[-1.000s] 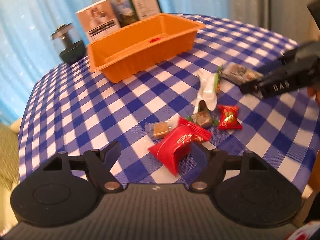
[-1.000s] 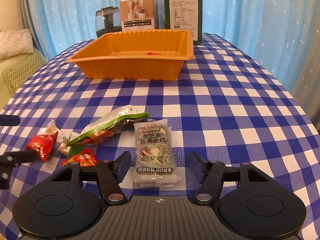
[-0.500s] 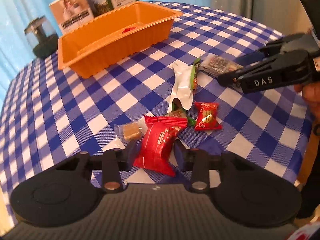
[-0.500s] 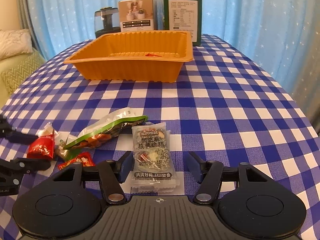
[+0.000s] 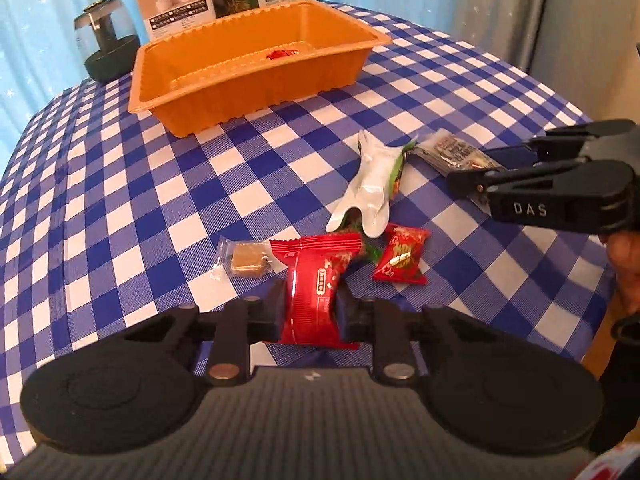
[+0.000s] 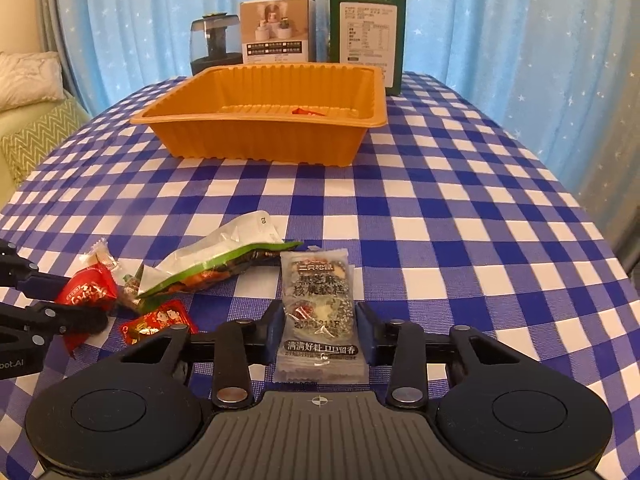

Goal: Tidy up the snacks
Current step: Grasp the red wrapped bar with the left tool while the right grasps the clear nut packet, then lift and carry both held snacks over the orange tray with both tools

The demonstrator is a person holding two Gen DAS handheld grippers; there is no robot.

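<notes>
The left gripper [image 5: 311, 307] is closing its jaws on a crinkly red foil snack packet [image 5: 316, 284] lying on the blue-and-white checked tablecloth [image 5: 140, 208]. The right gripper [image 6: 320, 328] is closing around a clear sesame-cake packet [image 6: 319, 312]. This looks like the pick-up step; next, both need lifting into the ribbed orange plastic tray [image 6: 256, 136].

Both grippers are matte black plastic. Across the bottom of each wrist view sits a ribbed grey-black housing flanked by two round discs, with silver screw heads on the linkage bars. The left gripper [image 5: 311, 306] has black fingers [image 5: 276, 308]. The right gripper [image 6: 320, 326] shows blue-edged pads, and its side at the right of the left view bears white "DAS" lettering.
</notes>
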